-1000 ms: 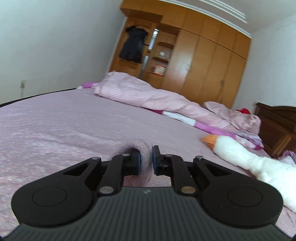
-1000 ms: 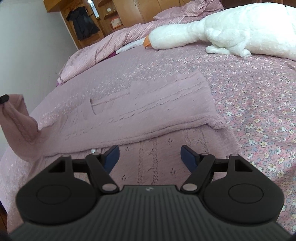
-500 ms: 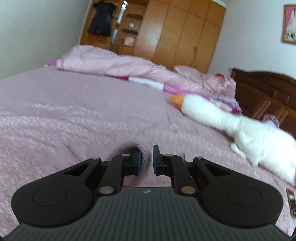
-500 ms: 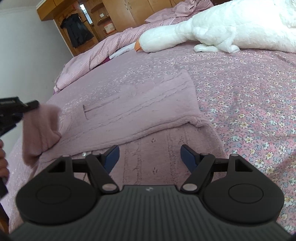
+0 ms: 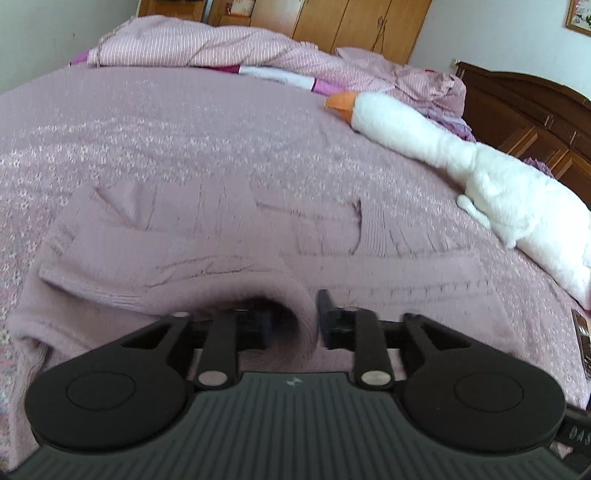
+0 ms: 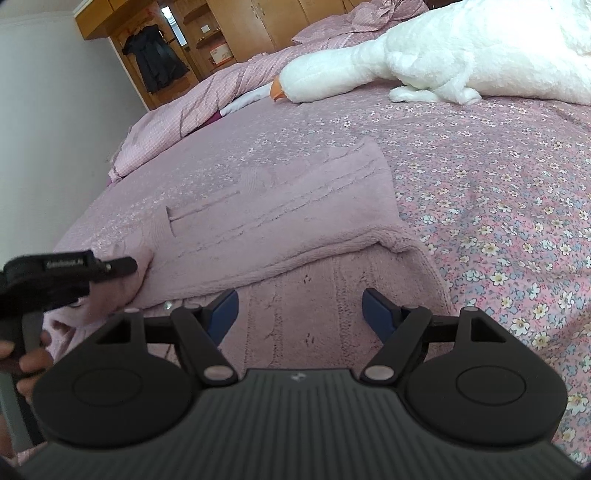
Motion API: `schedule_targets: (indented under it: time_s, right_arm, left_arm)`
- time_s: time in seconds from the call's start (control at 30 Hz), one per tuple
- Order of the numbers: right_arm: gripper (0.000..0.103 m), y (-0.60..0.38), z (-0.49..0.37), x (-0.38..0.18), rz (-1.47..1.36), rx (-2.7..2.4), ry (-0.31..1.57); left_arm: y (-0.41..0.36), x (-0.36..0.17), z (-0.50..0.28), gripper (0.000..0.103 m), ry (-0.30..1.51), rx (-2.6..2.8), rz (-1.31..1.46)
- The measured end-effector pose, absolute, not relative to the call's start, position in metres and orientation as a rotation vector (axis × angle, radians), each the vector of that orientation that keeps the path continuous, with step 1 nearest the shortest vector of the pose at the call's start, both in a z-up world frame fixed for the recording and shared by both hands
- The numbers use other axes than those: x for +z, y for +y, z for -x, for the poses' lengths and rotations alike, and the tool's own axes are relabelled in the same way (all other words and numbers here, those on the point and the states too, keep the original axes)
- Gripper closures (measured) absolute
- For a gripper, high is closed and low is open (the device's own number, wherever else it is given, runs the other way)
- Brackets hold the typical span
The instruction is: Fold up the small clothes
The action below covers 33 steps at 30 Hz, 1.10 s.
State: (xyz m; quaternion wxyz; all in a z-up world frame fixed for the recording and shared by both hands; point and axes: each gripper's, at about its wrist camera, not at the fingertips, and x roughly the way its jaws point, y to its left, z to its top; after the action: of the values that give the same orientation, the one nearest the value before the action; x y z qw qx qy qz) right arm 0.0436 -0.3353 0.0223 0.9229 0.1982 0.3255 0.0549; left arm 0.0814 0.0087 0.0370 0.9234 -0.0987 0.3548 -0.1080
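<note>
Left gripper (image 5: 293, 321) pinches a fold of the pink knit garment (image 5: 229, 243), its jaws narrow with a hump of fabric bulging up between them; seen from the right wrist view, the same gripper (image 6: 122, 267) comes in from the left with the cloth bunched at its tip, a person's hand (image 6: 27, 363) on its handle. That grip looks meant to carry a sleeve or side edge over the body of the garment, so the fold in hand is probably the left side being laid across. Right gripper (image 6: 299, 310) is wide open and holds nothing, hovering low over the near hem, where the knit shows a cable pattern; I judge it is placed there to pin or smooth the cloth while the other side travels, or to take the near right corner next

The garment lies spread on the bed (image 6: 498, 192), on a pink floral cover, with one layer already doubled over so a thick edge runs across its middle. Its right edge ends well short of the white plush goose (image 6: 424, 55), which lies along the far right. A rumpled pink duvet (image 5: 192, 48) sits at the far end, and a wooden wardrobe (image 6: 236, 29) stands beyond

No basket, box or drawer for folded clothes shows in either view, so where the piece goes afterward cannot be told
</note>
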Motion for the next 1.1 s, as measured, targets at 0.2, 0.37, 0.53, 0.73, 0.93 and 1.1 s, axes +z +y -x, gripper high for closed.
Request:
schedule_targets:
  time_s: [0.2, 0.37, 0.53, 0.73, 0.93, 1.1]
  right_arm:
    - [0.026, -0.323, -0.053, 0.038, -0.418, 0.185, 0.658]
    - [0.026, -0.298, -0.072, 0.052, -0.416, 0.286, 0.673]
    - [0.026, -0.266, -0.098, 0.059, -0.438, 0.406, 0.726]
    - [0.026, -0.227, -0.123, 0.059, -0.484, 0.481, 0.802]
    - [0.026, -0.204, -0.147, 0.051, -0.541, 0.466, 0.906]
    - [0.027, -0.194, -0.163, 0.037, -0.623, 0.452, 0.99]
  left_arm:
    - [0.031, 0.041, -0.057, 0.049, 0.757, -0.193, 0.15]
    - [0.058, 0.044, -0.037, 0.045, 0.777, -0.15, 0.137]
    - [0.08, 0.048, -0.02, 0.044, 0.781, -0.123, 0.116]
    - [0.102, 0.049, -0.01, 0.044, 0.765, -0.009, 0.048]
    - [0.129, 0.04, -0.013, 0.044, 0.788, 0.057, 0.106]
    - [0.145, 0.03, -0.015, 0.044, 0.803, 0.087, 0.132]
